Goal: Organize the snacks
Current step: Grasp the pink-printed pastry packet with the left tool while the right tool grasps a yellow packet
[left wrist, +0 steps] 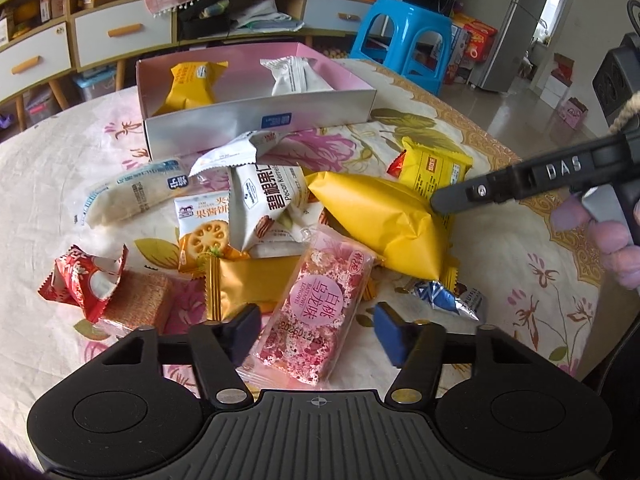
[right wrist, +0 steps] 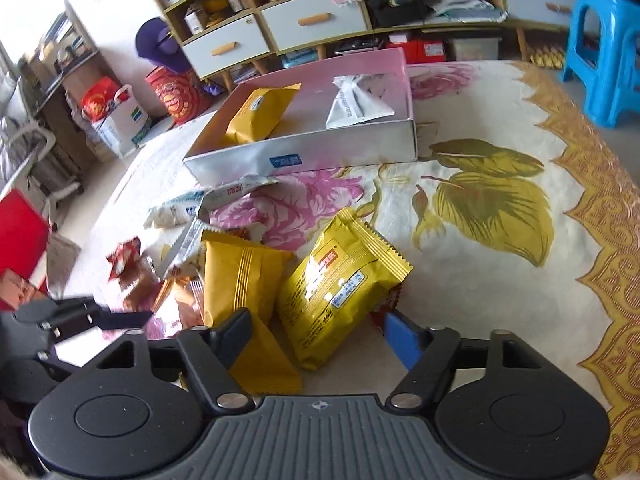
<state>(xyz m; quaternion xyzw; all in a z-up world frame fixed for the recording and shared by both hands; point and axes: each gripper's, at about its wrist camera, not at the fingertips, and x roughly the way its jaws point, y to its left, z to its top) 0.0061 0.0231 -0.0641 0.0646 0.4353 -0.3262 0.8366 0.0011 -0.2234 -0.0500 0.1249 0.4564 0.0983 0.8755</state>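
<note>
A pile of wrapped snacks lies on the flowered tablecloth (left wrist: 500,240). My left gripper (left wrist: 316,330) is open, its fingers on either side of a pink speckled snack bar (left wrist: 320,304). My right gripper (right wrist: 320,336) is open over a bright yellow packet (right wrist: 340,284), with a plain yellow packet (right wrist: 236,276) to its left. In the left wrist view the right gripper's fingers (left wrist: 452,200) touch a big yellow packet (left wrist: 384,220). A pink-lined box (left wrist: 256,116) holds a yellow packet (left wrist: 192,84) and a white packet (left wrist: 296,76).
A blue plastic stool (left wrist: 404,40) stands beyond the table's far right edge. Cabinets with white drawers (left wrist: 120,36) line the back wall. Bags and boxes sit on the floor at the left (right wrist: 116,116). The box (right wrist: 304,152) stands at the table's far side.
</note>
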